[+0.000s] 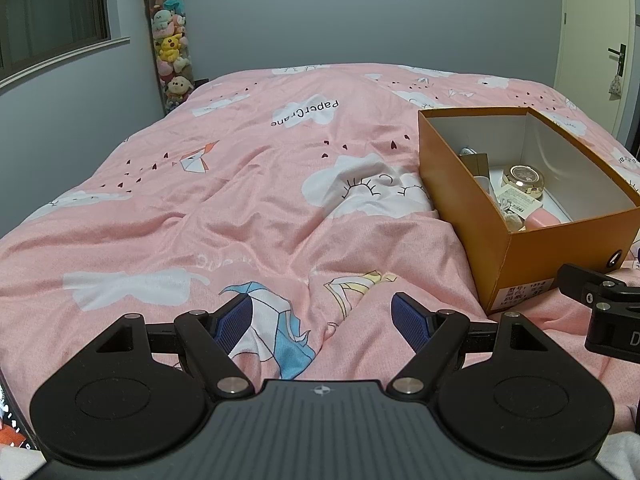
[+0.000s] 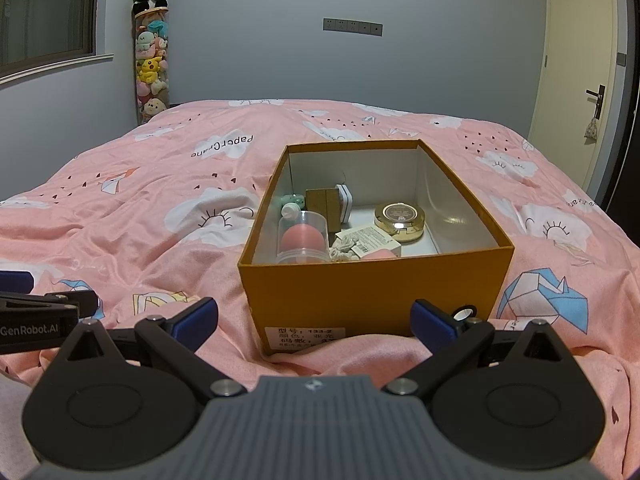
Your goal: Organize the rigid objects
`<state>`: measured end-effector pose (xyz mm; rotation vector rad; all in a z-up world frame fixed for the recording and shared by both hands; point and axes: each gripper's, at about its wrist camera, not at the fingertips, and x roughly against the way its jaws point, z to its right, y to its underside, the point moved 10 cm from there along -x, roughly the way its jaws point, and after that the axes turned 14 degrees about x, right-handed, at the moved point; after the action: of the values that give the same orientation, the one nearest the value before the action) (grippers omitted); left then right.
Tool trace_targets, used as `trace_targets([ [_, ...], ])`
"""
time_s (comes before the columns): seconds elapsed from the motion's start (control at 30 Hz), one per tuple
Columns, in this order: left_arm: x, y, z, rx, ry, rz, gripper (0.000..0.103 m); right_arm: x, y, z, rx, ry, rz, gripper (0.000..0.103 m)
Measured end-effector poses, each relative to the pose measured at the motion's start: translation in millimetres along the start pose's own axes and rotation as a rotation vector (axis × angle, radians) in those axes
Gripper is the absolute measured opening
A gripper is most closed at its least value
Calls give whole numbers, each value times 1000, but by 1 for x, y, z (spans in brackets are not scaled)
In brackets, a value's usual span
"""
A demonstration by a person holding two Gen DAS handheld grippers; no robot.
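An orange cardboard box [image 2: 372, 296] sits open on the pink bed; it also shows at the right of the left wrist view [image 1: 460, 184]. Inside lie a gold round tin [image 2: 399, 218], a clear tube holding a pink sponge [image 2: 298, 240], a brown carton [image 2: 322, 206], a small mint item [image 2: 291, 200] and a labelled packet [image 2: 368, 238]. My right gripper [image 2: 314, 318] is open and empty, just in front of the box's near wall. My left gripper [image 1: 320, 316] is open and empty over the quilt, left of the box.
The pink printed quilt [image 1: 240, 200] covers the whole bed. A tall clear tube of plush toys [image 2: 150, 68] stands in the far left corner. A door [image 2: 576, 80] is at the right. A window [image 1: 52, 12] is on the left wall.
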<state>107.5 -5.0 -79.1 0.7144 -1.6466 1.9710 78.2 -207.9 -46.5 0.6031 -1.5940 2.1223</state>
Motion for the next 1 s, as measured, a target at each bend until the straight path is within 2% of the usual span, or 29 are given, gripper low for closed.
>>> trace_targets([
  [1.0, 1, -1, -1, -3, 0, 6, 93, 0, 1, -1, -1, -2, -2, 100],
])
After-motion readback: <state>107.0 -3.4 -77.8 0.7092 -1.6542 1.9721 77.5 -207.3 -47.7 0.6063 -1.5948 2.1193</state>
